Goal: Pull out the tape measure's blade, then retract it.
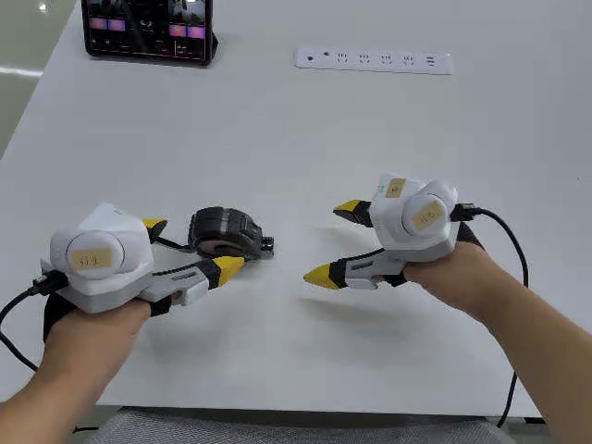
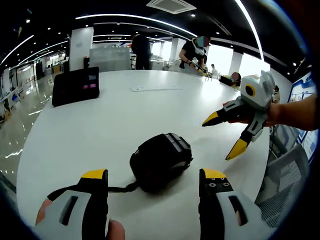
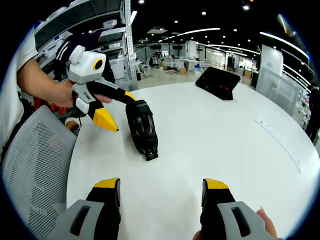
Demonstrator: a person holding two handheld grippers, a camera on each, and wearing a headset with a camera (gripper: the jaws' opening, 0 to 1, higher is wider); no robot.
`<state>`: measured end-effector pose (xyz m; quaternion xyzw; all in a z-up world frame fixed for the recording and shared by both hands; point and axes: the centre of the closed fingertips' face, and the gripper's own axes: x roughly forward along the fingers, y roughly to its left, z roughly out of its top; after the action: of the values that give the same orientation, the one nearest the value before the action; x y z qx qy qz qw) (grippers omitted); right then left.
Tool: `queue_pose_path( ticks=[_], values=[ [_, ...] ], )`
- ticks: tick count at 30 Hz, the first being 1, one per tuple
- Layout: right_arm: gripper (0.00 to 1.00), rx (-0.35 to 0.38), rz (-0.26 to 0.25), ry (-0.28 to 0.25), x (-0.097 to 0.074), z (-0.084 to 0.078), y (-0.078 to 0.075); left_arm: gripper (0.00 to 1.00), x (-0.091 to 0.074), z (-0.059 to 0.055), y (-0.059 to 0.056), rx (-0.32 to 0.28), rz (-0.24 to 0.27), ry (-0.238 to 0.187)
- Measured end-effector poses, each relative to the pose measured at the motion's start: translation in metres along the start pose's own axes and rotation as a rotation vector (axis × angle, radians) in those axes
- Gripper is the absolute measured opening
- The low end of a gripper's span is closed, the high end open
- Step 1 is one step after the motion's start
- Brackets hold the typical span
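– Head view, nearest the person: two hands at the front of the white desk [image 1: 277, 139], each holding a tool. What's the left gripper [image 1: 191, 246] doing?
– Fingers spread wide, and the tape measure [image 1: 222, 231] sits on the desk right between the yellow tips. The left gripper view backs that up. The left gripper [image 2: 154, 175] has its fingers released, with a gap on both sides of the black tape measure [image 2: 161, 160] and nothing pinched.
– And that black strap [image 2: 120, 189]?
– It runs off the case toward the left-hand finger. Whether it touches, I can't tell.
– Over to the right gripper [image 1: 333, 241].
– It's apart from the case, off to the person's right. Fingers released there too, nothing between them, tips pointing in at the tape measure. In the right gripper view, the right gripper [image 3: 161, 184] has bare desk between its fingers. The tape measure [image 3: 141, 127] lies beyond, blade end sitting at the mouth of the case, facing this way.
– Left gripper [image 3: 119, 110] in that shot as well?
– Yes, straddling the far end of the case, with a mesh chair [image 3: 35, 160] beside it.
– Far side of the desk?
– A white power strip [image 1: 373, 60] and a dark tablet [image 1: 148, 28] propped up, both well apart from the grippers.
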<state>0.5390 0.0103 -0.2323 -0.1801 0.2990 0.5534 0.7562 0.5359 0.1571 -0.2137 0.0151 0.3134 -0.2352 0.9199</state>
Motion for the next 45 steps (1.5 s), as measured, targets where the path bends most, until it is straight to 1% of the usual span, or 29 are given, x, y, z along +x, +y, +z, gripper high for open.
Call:
queue_pose_path(
  ticks=[1,3,5,6,10,13,15,17,19,22,26,30,35,37,41,45],
  values=[
    [0.65,0.004,-0.005,-0.001,-0.003,-0.001,0.000,0.72,-0.002,0.002,-0.002,0.008,-0.013,-0.007],
    [0.66,0.007,-0.013,-0.002,-0.007,-0.002,0.000,0.73,-0.004,0.003,-0.003,0.026,-0.016,-0.006],
    [0.67,0.018,-0.025,-0.010,-0.014,-0.003,-0.001,0.74,-0.006,0.005,-0.005,0.049,-0.025,-0.014],
    [0.67,0.021,-0.032,-0.010,-0.017,-0.004,-0.001,0.76,-0.007,0.004,-0.005,0.058,-0.027,-0.011],
    [0.69,0.035,-0.057,-0.012,-0.027,-0.010,-0.005,0.79,-0.011,0.004,-0.004,0.067,-0.037,-0.016],
    [0.71,0.040,-0.069,-0.008,-0.034,-0.014,-0.004,0.81,-0.014,0.001,-0.002,0.073,-0.038,-0.009],
    [0.72,0.042,-0.075,-0.005,-0.037,-0.016,-0.003,0.83,-0.016,0.000,-0.002,0.077,-0.043,-0.009],
    [0.72,0.051,-0.080,-0.008,-0.041,-0.017,-0.003,0.86,-0.018,-0.002,-0.002,0.096,-0.043,-0.005],
    [0.73,0.051,-0.085,-0.009,-0.043,-0.018,-0.002,0.86,-0.021,-0.003,-0.003,0.100,-0.057,-0.001],
    [0.75,0.051,-0.089,-0.009,-0.047,-0.019,0.000,0.88,-0.025,-0.006,-0.002,0.115,-0.061,0.007],
    [0.78,0.053,-0.091,-0.016,-0.051,-0.021,0.002,0.94,-0.029,-0.005,-0.003,0.116,-0.073,-0.002],
    [0.82,0.053,-0.096,-0.017,-0.056,-0.024,0.003,0.98,-0.033,-0.006,-0.002,0.142,-0.074,0.000],
    [0.88,0.073,-0.100,-0.025,-0.062,-0.029,0.006,0.99,-0.037,-0.005,-0.001,0.165,-0.078,0.001],
    [0.89,0.076,-0.103,-0.021,-0.064,-0.032,0.007,0.99,-0.038,-0.009,-0.001,0.168,-0.089,0.017],
    [0.92,0.082,-0.109,-0.020,-0.067,-0.035,0.007,0.99,-0.040,-0.010,0.000,0.176,-0.091,0.017],
    [0.96,0.090,-0.115,-0.023,-0.071,-0.037,0.007,0.99,-0.043,-0.013,0.002,0.192,-0.092,0.028]
  ],
)
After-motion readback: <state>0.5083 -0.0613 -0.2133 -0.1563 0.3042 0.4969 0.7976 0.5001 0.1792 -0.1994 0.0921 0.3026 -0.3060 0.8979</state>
